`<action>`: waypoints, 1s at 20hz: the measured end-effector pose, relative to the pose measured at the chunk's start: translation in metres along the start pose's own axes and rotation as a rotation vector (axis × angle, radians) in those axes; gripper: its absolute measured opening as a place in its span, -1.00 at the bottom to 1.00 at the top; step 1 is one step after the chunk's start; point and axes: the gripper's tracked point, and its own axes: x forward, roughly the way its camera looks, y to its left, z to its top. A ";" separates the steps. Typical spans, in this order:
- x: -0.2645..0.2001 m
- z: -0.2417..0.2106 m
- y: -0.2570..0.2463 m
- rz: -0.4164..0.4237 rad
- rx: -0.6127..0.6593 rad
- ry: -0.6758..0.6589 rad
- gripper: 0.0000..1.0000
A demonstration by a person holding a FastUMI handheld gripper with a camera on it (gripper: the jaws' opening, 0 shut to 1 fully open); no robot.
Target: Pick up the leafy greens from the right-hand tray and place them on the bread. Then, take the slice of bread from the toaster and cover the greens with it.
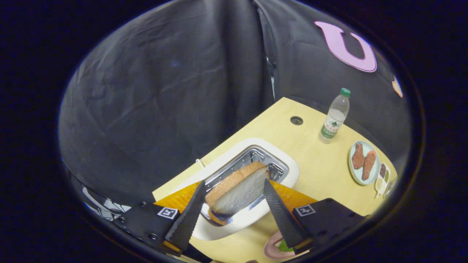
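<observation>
We see the slice of bread [237, 188] standing in the slot of the white toaster [283, 166], its crust edge up and its pale face turned toward us. Its lower end is sunk in the slot and cut off from sight. Our tool [234, 188] has its fingers spread to either side of the slice, each tip at or very near an edge; we cannot tell whether both press on it. An orange sheet [292, 195] lies under the toaster, partly covered by the tool's body.

Near the right finger's base sits a pink plate [270, 252] with a scrap of leafy greens [283, 246] on it; most of the plate is hidden, so the bread beneath cannot be made out.

Further off on the pale tabletop [314, 164] stands a clear bottle [334, 117] with a green cap; its green label is too small to read. Beyond it lies a light blue plate [351, 166] with two brownish pieces of food, and beside that a small divided dish [382, 179], blurred. A round hole [296, 120] shows in the tabletop.
</observation>
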 end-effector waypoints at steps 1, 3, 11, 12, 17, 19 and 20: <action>0.000 0.000 0.001 0.000 -0.005 -0.004 0.47; -0.003 -0.001 0.001 0.010 -0.004 0.001 0.22; -0.024 -0.004 -0.006 0.033 0.036 -0.012 -0.74; -0.025 0.004 -0.008 0.035 0.077 -0.052 -0.80; -0.064 0.015 -0.025 0.084 0.192 -0.131 -0.90; -0.076 0.014 -0.034 0.103 0.239 -0.157 -0.91; -0.080 0.012 -0.042 0.108 0.257 -0.168 -0.91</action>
